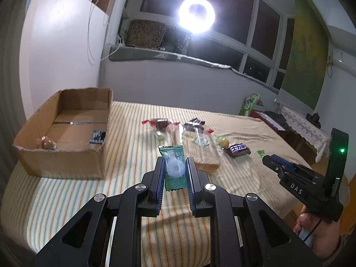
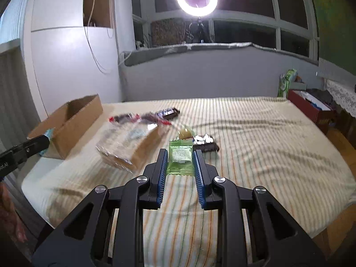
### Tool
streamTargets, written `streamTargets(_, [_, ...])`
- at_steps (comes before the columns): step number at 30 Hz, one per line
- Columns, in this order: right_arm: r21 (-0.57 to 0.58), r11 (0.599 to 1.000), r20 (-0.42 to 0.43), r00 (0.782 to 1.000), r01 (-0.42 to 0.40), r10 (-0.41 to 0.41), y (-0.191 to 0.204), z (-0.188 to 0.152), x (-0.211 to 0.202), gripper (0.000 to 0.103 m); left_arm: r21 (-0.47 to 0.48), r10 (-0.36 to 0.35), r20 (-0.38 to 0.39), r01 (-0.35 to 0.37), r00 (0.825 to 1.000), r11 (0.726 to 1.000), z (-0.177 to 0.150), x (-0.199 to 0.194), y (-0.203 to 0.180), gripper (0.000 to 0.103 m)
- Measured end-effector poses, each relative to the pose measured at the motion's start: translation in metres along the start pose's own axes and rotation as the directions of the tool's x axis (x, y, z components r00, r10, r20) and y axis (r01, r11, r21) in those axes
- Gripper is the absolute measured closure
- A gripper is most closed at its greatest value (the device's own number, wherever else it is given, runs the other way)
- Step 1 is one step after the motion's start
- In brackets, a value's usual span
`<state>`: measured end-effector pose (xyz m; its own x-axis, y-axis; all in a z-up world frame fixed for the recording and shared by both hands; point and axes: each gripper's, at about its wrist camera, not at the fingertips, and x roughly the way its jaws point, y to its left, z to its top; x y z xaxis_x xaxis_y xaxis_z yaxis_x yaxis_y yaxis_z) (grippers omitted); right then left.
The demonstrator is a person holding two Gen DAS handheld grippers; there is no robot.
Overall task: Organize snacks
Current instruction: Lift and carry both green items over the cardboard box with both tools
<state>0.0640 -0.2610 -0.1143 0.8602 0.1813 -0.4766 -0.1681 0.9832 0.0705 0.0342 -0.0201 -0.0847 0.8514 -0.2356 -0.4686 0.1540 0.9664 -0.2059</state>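
Two small foil sachets held at once above a striped yellow-and-green bedspread (image 2: 255, 138), under a glaring ring light (image 1: 197, 14). Left gripper (image 1: 174, 166) clamped narrow on a dark green foil sachet (image 1: 173, 155) with a pale round sweet showing through, pinched across its lower half, the crimped top edge standing free above the pads. Right gripper (image 2: 180, 163) likewise closed on a light green foil sachet (image 2: 180, 156), taken by both side edges, jaws a touch wider. Open brown cardboard box (image 1: 66, 129) well to the left on the bed, a round brown sweet and a dark packet already inside. Still loose on the bed: red-ended clear-wrapped sweets (image 1: 160, 123), a dark chocolate bar (image 1: 237, 150), a clear-wrapped slab of bread or cake (image 2: 126, 146). Sachets likely feather-light, crinkly and slick; foil soft, contents possibly brittle. Best held across the padded middle, gently, not by the crimped ends.
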Motion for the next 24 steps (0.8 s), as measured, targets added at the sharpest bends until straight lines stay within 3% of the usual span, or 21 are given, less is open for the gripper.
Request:
streamTargets(12, [-0.050, 0.999, 0.118, 0.993, -0.007, 0.012, 0.032, 0.038, -0.055, 0.079, 0.055, 0.032, 0.141, -0.040, 0.989, 0.998, 0.040, -0.052, -0.008, 0.087])
streamTargets(24, [-0.086, 0.996, 0.114, 0.993, -0.030, 0.039, 0.053, 0.054, -0.043, 0.079, 0.057, 0.039, 0.175, -0.050, 0.984, 0.997, 0.048, -0.055, 0.002, 0.087])
